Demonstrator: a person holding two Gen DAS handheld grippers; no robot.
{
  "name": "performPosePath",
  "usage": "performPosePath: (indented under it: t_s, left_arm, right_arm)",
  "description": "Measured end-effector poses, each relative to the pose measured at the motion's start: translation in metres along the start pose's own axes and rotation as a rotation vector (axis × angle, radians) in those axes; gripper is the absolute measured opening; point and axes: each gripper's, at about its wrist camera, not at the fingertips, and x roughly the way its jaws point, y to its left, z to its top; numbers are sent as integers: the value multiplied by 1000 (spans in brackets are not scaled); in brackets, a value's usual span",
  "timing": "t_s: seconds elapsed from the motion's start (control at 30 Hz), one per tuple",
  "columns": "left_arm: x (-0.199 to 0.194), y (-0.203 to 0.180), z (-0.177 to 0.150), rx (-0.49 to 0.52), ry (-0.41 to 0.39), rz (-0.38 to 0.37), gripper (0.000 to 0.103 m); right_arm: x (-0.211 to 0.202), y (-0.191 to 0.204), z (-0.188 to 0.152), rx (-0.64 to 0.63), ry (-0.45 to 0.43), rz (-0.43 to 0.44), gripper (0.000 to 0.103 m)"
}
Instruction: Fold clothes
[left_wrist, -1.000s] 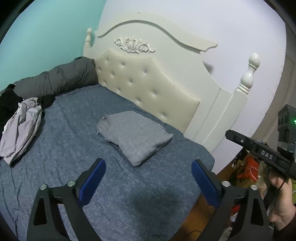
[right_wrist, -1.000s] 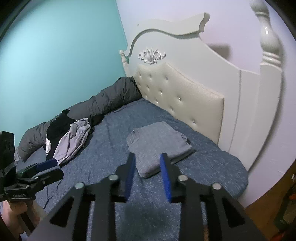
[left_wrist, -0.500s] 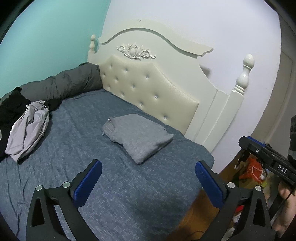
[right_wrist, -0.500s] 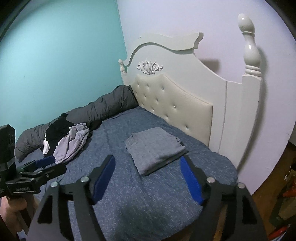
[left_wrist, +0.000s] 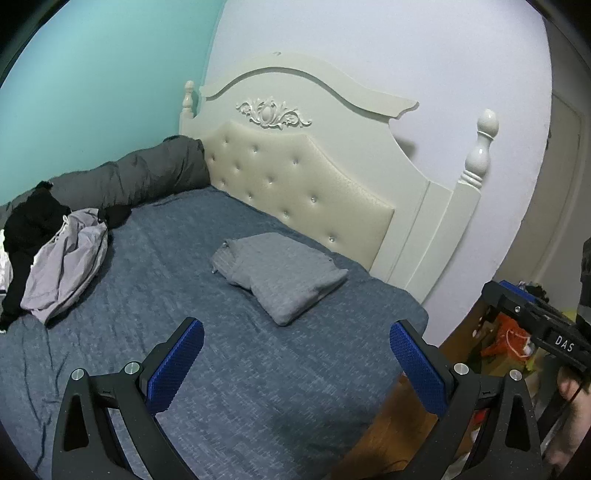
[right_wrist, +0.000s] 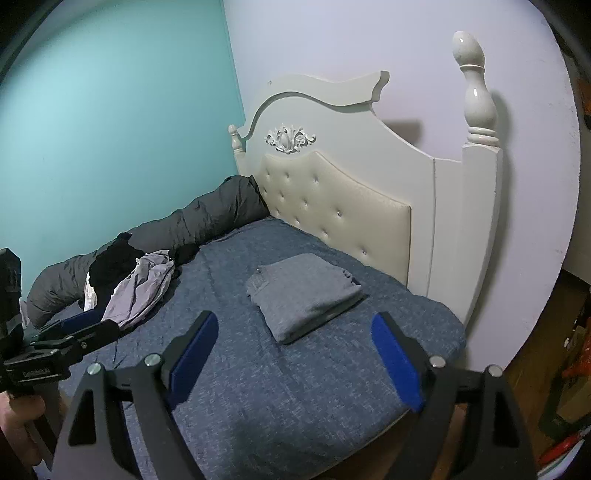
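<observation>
A folded grey garment (left_wrist: 282, 275) is lying on the blue bed cover (left_wrist: 229, 373), just in front of the padded headboard (left_wrist: 295, 192) and toward the bed's right-hand corner as the wrist views show it. It is sitting as a compact, squared stack with layered edges showing along its near side; in my judgement this piece is finished. A loose heap of pale lilac clothing (left_wrist: 66, 258) is lying well apart from it near the far edge, partly overlapping a black garment (left_wrist: 33, 221) and resting beside a rolled dark grey duvet (left_wrist: 129, 177) that is running along the teal wall. The left claw (left_wrist: 295, 365) is standing spread wide with nothing between its blue pads, hovering over bare cover. The right claw (right_wrist: 295, 354) is opening at this moment, and it too is gripping nothing; the folded stack is lying beyond its tips, not between them. The lilac heap is appearing to be the next item for folding. It is looking thin, light and limp, so it is likely to sag and drape from any single hold and to drag creases along the cover. Taking it at two separated points along a hem, collar or shoulder seam, one claw on each, is seeming the soundest approach, since a pinch into the bunched middle is risking a hold on several layers together. Which edges are exposed cannot be told from these views.
</observation>
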Motion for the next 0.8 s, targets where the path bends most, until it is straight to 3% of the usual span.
performPosePath:
  t_s: [0.6, 0.8]
  left_arm:
    - [-26, -9, -17, 37, -17, 2, 103]
    - [-34, -9, -23, 30, -21, -1, 103]
  right_arm:
    - [-17, 8, -12, 4, -3, 18, 87]
    - [-23, 10, -17, 9, -6, 8, 96]
